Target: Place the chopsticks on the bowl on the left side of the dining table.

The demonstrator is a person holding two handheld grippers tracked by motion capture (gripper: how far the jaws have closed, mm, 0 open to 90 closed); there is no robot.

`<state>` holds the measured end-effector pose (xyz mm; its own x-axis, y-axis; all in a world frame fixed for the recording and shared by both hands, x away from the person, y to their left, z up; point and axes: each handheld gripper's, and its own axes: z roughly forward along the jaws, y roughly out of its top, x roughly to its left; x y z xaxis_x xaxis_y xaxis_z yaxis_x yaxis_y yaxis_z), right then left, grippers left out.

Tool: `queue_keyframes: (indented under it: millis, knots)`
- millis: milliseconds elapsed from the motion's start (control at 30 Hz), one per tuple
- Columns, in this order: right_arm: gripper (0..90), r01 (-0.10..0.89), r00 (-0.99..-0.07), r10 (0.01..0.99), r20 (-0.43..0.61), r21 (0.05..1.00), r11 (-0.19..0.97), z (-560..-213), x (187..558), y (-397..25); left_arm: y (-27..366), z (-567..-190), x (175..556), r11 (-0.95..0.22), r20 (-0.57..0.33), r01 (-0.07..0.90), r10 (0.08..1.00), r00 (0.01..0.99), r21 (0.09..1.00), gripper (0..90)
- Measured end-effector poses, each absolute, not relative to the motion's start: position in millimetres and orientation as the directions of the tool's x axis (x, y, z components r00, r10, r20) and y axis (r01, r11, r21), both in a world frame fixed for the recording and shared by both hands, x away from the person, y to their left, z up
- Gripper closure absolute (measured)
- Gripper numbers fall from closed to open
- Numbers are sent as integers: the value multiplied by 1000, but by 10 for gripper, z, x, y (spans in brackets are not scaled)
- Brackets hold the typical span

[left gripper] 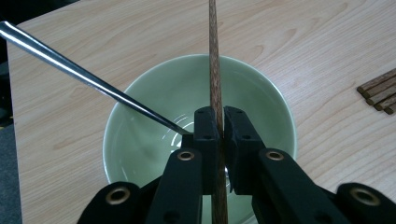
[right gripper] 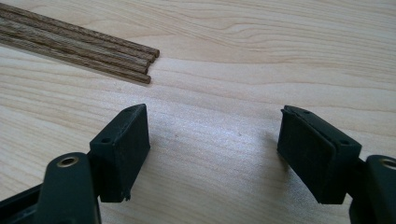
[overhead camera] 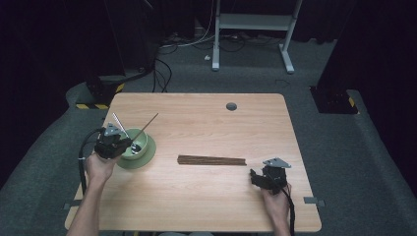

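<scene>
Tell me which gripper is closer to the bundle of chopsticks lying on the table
Right. The right gripper sits open just past the near end of the bundle of chopsticks, not touching it. The left gripper is farther off over the green bowl, clamping a single chopstick.

You have one pale green bowl (overhead camera: pixel 140 150) at about nine o'clock on the bench (overhead camera: pixel 206 123), and in it stand two things: one wooden chopstick (left gripper: pixel 215 84) and one metal chopstick (left gripper: pixel 84 74). At about five o'clock from the bench's middle lies one bundle of wooden chopsticks (overhead camera: pixel 211 160); you can count four ends in the right gripper view (right gripper: pixel 140 63). You hold two claws: the left claw (left gripper: pixel 222 133) and the right claw (right gripper: pixel 212 149).
</scene>
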<state>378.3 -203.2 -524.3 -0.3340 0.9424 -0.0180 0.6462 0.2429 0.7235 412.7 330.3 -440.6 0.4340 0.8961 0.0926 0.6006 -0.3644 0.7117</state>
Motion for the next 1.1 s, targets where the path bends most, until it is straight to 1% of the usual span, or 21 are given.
queue_keyframes:
  millis: [267,967,1033,1067,1100]
  knots:
    - [246,646,-334,942,-19,724,243,-5243,3783,-2032,3404,-4476,4165,-358,92,620,904,419,698,837]
    - [246,646,-332,943,-19,724,243,-5243,3781,-2031,3498,-4471,4245,-368,107,624,904,414,690,829]
    - [247,646,-333,943,-20,724,243,-5243,3781,-2031,3503,-4477,4247,-364,109,623,906,408,692,822]
    - [246,646,-333,943,-19,723,243,-5243,3781,-2031,3507,-4485,4251,-357,108,625,910,400,694,798]
    - [246,646,-333,943,-20,724,243,-5243,3781,-2031,3517,-4485,4253,-337,94,626,917,388,703,727]
